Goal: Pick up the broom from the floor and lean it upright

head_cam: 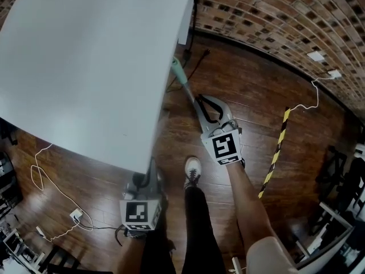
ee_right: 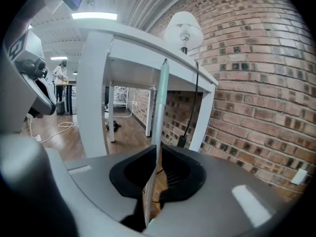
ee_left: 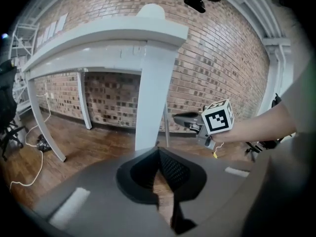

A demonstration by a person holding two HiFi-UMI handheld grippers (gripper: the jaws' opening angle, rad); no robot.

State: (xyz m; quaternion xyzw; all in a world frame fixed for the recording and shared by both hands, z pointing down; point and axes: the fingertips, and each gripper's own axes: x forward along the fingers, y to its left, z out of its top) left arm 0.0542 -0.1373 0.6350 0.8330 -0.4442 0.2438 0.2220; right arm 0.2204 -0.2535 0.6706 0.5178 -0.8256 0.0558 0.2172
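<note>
While the one broom [head_cam: 183, 80] stands nearly upright, its pale green handle runs between the two fingers [ee_right: 132, 174] of the right gripper [ee_right: 154, 176], which clamp it; its top rises beyond them, by the edge of the single white worktop [head_cam: 85, 56]. Both fingers [ee_left: 174, 171] of the left gripper [ee_left: 159, 154] are closed together, nothing between them.
</note>
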